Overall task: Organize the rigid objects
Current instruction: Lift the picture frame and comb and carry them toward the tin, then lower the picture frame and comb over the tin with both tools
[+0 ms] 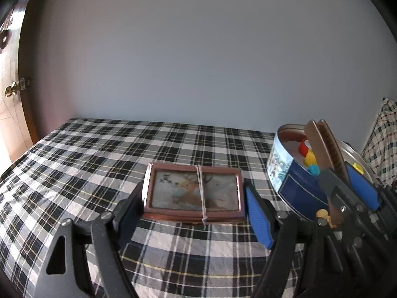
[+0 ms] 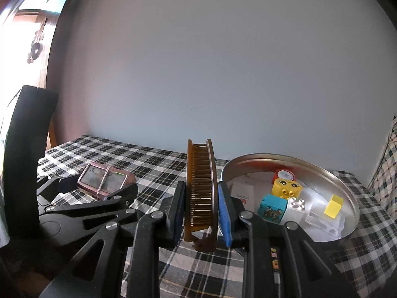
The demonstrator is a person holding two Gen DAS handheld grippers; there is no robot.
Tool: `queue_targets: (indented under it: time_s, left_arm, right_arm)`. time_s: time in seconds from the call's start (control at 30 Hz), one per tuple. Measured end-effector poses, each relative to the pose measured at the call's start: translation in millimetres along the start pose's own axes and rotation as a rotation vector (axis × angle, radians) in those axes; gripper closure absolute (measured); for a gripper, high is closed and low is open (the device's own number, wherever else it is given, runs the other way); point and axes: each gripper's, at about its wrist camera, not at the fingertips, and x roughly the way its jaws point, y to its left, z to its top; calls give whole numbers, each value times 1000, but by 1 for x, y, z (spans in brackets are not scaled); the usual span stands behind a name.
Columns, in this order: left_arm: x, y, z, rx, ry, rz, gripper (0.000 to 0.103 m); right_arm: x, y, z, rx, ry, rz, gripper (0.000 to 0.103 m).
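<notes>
A small brown box with a deer picture (image 1: 194,192) lies on the plaid cloth, bound by an elastic band. My left gripper (image 1: 193,211) is open with its fingers on either side of the box, close to its sides. The box also shows in the right wrist view (image 2: 105,181). My right gripper (image 2: 201,208) is shut on a brown folding brush (image 2: 201,191), held upright beside a round blue tin (image 1: 292,183). The brush also shows in the left wrist view (image 1: 327,149), above the tin.
The tin (image 2: 347,191) holds several toy blocks: a yellow one with a face (image 2: 286,190), a teal one (image 2: 271,208), a white one (image 2: 295,208). The bed meets a pale wall behind. A plaid pillow (image 1: 384,144) lies right, a wooden door (image 1: 12,87) left.
</notes>
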Motion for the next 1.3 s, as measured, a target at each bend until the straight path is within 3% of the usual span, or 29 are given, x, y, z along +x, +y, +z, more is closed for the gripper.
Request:
queue_targets:
  time_s: [0.37,0.9,1.3]
  left_arm:
    - [-11,-21,-6,37,-16,-49,26]
    - [-27,-77,-14,120,-47,-162,26]
    - [-33,-113,-18,175,-68,-212,26]
  right_arm:
    - [-23,-15,-6,-11,-38,-34,75]
    - [-53,-73,-17,138,-50,-113,75]
    - [-64,-104,-23,169,-55,-194,75]
